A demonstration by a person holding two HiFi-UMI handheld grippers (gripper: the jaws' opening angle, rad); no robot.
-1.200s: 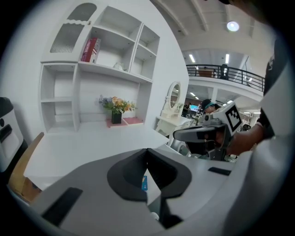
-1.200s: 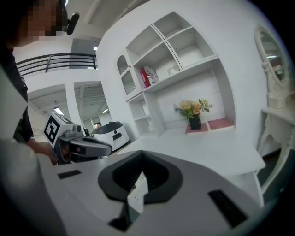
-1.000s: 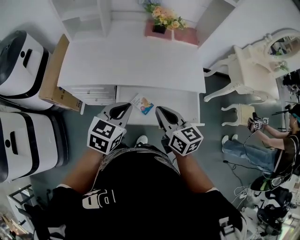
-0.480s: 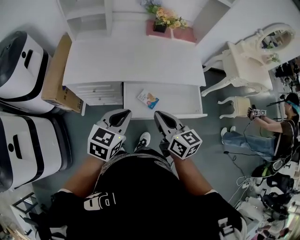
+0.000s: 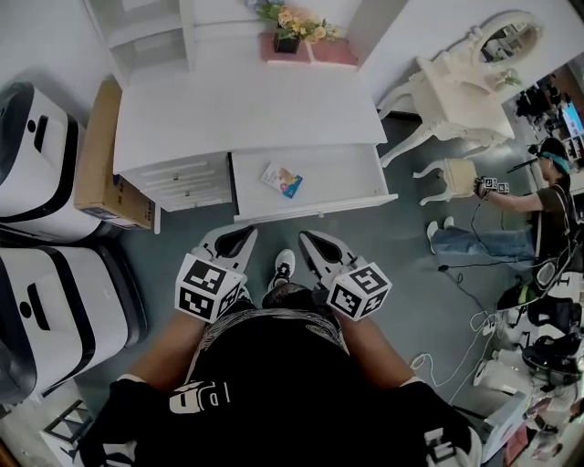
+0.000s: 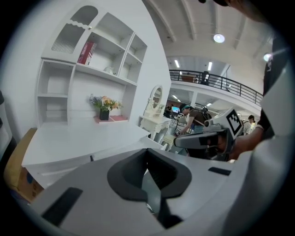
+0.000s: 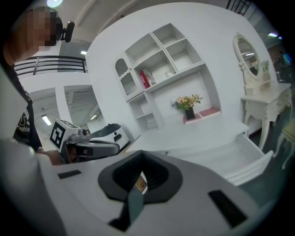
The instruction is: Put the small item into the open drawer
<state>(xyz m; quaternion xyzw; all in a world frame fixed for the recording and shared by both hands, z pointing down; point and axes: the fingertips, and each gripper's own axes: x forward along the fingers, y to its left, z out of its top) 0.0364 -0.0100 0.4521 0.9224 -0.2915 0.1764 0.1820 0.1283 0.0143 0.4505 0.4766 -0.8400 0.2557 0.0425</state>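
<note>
Closest in, at 6 o'clock in the head view, are the person's dark shirt and both forearms. The left gripper (image 5: pixel 240 237) and right gripper (image 5: pixel 311 241) are held side by side over the grey floor (image 5: pixel 411 274). Each one's jaws are pressed together with nothing pinched between them, and the gripper views show the same closed tips. A white shoe (image 5: pixel 284 266) pokes out between the two.

Just beyond, at 12 o'clock, the drawer (image 5: pixel 342 173) stands pulled out from the white desk (image 5: pixel 246 109). The small item (image 5: pixel 281 179), a flat packet with blue and white print, lies on the drawer floor in its left half. It is well apart from both grippers.

At 10 o'clock a cardboard box (image 5: pixel 102 164) leans against the desk's left side. Two white-and-black machines (image 5: pixel 41 228) stand further out at 9 o'clock.

At the desk's far edge, near 12 o'clock, a pot of flowers (image 5: pixel 290 27) stands beside a pink tray (image 5: pixel 324 53), and white shelves (image 5: pixel 146 32) rise at 11 o'clock.

At 2 o'clock a white dressing table (image 5: pixel 456 77) carries an oval mirror (image 5: pixel 502 36), with a stool (image 5: pixel 452 175) just beside it. At 3 o'clock another person (image 5: pixel 534 214) sits with legs stretched across the floor.
</note>
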